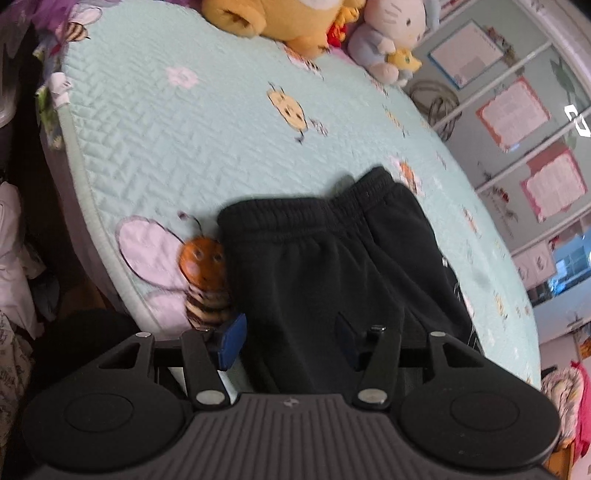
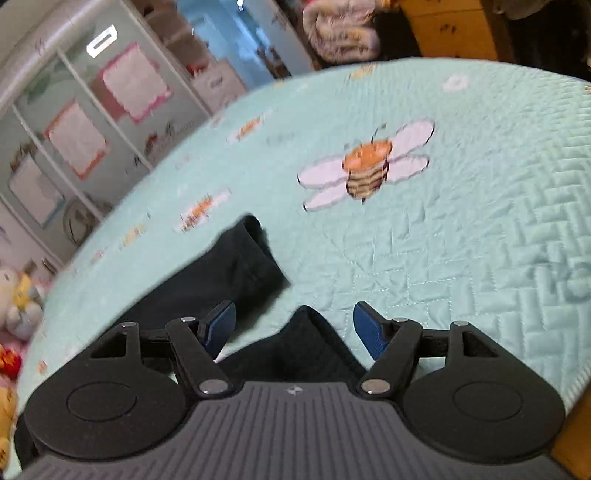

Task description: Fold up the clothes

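Black sweatpants (image 1: 332, 258) lie folded on a mint quilted bedspread (image 1: 184, 147), elastic waistband (image 1: 295, 218) towards the far side. My left gripper (image 1: 289, 336) hovers over their near part. Its jaws stand apart, the left pad (image 1: 232, 341) by the cloth's left edge, and nothing is pinched. In the right wrist view a black pant leg (image 2: 229, 273) runs off to the left. A raised peak of black cloth (image 2: 306, 343) sits between the fingers of my right gripper (image 2: 295, 326). That gripper is open and neither blue pad touches the cloth.
Plush toys (image 1: 288, 22) sit at the far end of the bed. The bed's edge (image 1: 85, 192) drops off at the left, with heaped laundry (image 1: 14, 258) below it. Glass doors with papers (image 1: 517, 110) stand to the right. A wooden cabinet (image 2: 454, 26) and a folded blanket (image 2: 340, 29) lie beyond the bedspread (image 2: 443, 240).
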Tool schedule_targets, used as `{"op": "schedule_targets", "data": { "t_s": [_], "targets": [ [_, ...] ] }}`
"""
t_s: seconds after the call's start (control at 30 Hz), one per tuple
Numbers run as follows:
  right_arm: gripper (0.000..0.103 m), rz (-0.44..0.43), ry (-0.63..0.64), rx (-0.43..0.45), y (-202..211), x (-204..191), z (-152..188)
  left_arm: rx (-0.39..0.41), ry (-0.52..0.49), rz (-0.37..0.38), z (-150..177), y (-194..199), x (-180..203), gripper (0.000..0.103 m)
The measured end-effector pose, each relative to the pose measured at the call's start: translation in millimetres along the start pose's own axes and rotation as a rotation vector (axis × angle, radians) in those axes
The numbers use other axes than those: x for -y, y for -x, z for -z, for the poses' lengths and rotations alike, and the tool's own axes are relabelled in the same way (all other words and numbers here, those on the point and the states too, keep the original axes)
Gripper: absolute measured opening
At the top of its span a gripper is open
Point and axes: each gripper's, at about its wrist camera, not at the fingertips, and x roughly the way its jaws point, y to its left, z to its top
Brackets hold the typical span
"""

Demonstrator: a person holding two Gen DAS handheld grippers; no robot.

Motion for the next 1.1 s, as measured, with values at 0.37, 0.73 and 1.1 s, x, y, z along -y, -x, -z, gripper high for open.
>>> {"op": "schedule_targets", "data": {
  "t_s": [0.37,0.73,1.1],
  "targets": [
    [0.000,0.045,-0.071,0.065,15.0,41.9,39.3,-0.029,-0.061,0.000,13.6,-12.1,27.3,0.056],
    [0.055,-0.223,-0.143,0.158,35.8,-24.5,31.8,-0.062,-0.063,0.012,26.3,-18.8,32.7,0.056],
    [0.003,-0.098,-0.406,0.020,-79.4,-50.5,35.4,-0.039,-0.010,-0.030,17.9,-10.5,13.6,0.059]
  ]
}}
